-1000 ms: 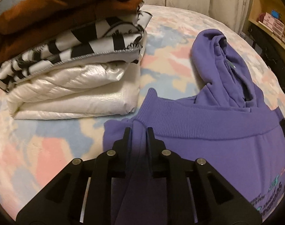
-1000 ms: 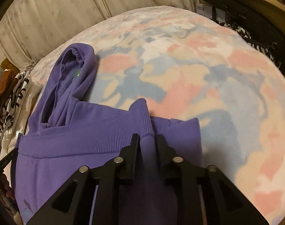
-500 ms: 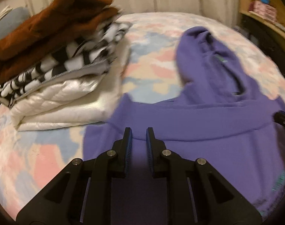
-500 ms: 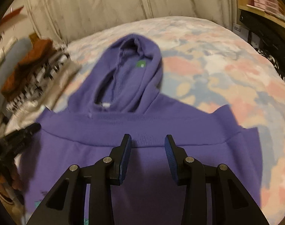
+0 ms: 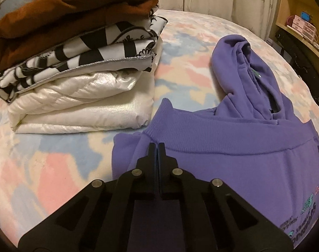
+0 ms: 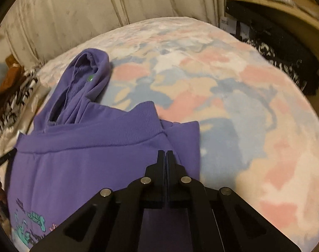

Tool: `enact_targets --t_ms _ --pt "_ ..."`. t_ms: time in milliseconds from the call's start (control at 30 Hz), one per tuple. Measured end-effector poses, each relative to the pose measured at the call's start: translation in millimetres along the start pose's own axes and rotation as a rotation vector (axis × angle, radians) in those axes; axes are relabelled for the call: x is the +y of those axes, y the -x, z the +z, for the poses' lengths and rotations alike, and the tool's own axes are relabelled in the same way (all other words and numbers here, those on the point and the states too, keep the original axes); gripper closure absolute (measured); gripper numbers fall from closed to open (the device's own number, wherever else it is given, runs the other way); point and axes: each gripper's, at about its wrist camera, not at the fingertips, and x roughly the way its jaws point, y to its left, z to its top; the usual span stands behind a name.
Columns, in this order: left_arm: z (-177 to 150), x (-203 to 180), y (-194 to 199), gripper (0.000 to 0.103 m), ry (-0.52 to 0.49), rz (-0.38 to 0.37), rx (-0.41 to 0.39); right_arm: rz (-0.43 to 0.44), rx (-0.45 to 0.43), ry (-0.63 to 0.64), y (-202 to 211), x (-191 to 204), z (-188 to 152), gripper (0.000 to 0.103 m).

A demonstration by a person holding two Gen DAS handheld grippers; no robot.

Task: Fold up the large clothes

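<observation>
Hoodie [image 5: 232, 147]: purple, folded hem-to-shoulders on bed [image 5: 54, 168], right of folded stack [image 5: 79, 84].
Left gripper [image 5: 157, 147]: we have just closed it, empty.
Right gripper [image 6: 166, 154]: just closed, empty too.
Meaning: we judge this fold released.

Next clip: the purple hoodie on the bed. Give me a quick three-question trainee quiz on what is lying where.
1. True or false: the purple hoodie lies on top of the folded stack.
2. What tops the stack? A) brown garment B) striped garment C) white quilted jacket
3. Fill in: the hoodie's ribbed hem is folded up toward its ____.
Key: 1 false, it lies beside the stack on the bed; 2 A; 3 hood.
</observation>
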Motion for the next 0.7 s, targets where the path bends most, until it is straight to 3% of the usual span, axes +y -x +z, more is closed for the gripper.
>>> enact_targets --t_ms 200,333,500,633,700 --pt "-19.5 -14.2 55.1 0.101 -0.050 -0.013 -0.023 0.108 -0.002 0.030 41.1 42.7 -7.3 0.093" --pt "-41.8 -30.1 92.5 0.097 -0.066 -0.033 -0.027 0.177 0.004 0.079 68.5 90.8 -29.1 0.065" --pt "-81.6 -53.9 124.0 0.071 -0.040 -0.089 -0.019 0.280 0.022 0.166 95.0 154.6 -69.6 0.065" --pt "-108.3 -75.1 130.0 0.069 -0.047 -0.095 -0.031 0.319 0.044 0.208 102.6 187.3 -103.3 0.065" --pt "-123.5 -78.7 122.3 0.069 -0.030 -0.089 0.001 0.308 0.058 0.223 101.1 192.5 -118.0 0.065"
